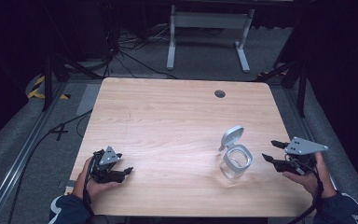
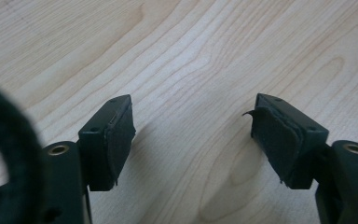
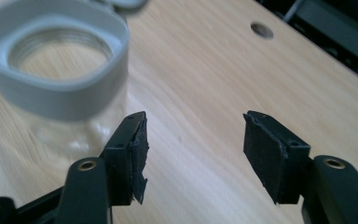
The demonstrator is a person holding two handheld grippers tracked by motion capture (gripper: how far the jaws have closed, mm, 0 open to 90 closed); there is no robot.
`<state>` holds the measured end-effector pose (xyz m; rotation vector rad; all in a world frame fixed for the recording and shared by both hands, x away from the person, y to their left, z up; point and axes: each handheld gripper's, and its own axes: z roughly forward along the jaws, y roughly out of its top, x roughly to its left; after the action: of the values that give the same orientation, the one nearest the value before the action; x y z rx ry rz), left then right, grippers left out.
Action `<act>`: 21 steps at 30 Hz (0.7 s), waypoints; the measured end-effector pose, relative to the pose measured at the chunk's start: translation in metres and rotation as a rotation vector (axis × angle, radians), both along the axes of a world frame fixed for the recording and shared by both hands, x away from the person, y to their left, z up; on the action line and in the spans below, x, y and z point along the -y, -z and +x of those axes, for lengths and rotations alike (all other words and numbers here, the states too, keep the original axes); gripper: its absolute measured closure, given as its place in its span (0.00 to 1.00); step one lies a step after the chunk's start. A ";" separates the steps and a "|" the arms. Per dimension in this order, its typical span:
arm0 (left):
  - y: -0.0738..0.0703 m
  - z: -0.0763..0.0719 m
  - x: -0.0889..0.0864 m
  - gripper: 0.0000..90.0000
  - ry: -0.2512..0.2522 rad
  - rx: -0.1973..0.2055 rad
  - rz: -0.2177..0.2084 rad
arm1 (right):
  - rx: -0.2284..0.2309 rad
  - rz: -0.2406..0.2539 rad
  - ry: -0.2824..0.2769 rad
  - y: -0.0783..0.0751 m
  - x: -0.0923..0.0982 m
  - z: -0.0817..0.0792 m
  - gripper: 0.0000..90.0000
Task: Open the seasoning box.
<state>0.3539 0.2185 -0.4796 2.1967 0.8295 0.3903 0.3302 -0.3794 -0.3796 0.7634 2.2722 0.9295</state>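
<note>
Clear jar point(image 1: 236, 162) w/ grey lid point(image 1: 231, 136) flipped up is sitting empty; you're holding both grippers, left point(image 1: 129, 170) & right point(image 1: 269, 150), wide open, gripping nothing.

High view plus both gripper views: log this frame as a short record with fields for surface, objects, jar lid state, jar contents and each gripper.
surface: wooden table with a round hole near its far edge
objects: one clear jar with a grey rim, on the right half
jar lid state: lid hinged open, tilted up behind the mouth
jar contents: looks empty
left gripper: open, holds nothing, low over the near-left table
right gripper: open, holds nothing, just right of the jar, not touching it
</note>
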 end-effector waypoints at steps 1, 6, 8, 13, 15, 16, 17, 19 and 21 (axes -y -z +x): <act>0.001 0.000 -0.002 0.32 -0.006 -0.007 -0.012 | -0.015 0.005 0.013 0.006 0.006 -0.002 0.43; 0.002 0.003 -0.005 0.27 -0.023 -0.021 -0.013 | -0.088 -0.002 0.074 0.039 0.032 -0.011 0.37; 0.002 0.003 -0.005 0.25 -0.024 -0.026 -0.016 | -0.111 0.022 0.108 0.051 0.041 -0.015 0.35; 0.002 0.004 -0.006 0.25 -0.032 -0.035 -0.022 | -0.162 0.075 0.151 0.076 0.059 -0.027 0.34; 0.002 0.003 -0.006 0.25 -0.033 -0.040 -0.023 | -0.165 0.080 0.164 0.081 0.062 -0.030 0.32; 0.002 0.003 -0.006 0.25 -0.033 -0.041 -0.024 | -0.171 0.104 0.173 0.082 0.065 -0.032 0.31; 0.002 0.003 -0.006 0.25 -0.034 -0.043 -0.024 | -0.179 0.120 0.180 0.083 0.066 -0.032 0.31; 0.001 0.004 -0.005 0.24 -0.031 -0.041 -0.014 | -0.194 0.164 0.186 0.087 0.070 -0.031 0.30; 0.001 0.003 -0.005 0.24 -0.036 -0.042 -0.017 | -0.197 0.168 0.186 0.087 0.070 -0.030 0.29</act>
<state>0.3571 0.2233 -0.4810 2.1829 0.8933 0.3544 0.2998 -0.4499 -0.4663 1.1651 2.2595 1.0027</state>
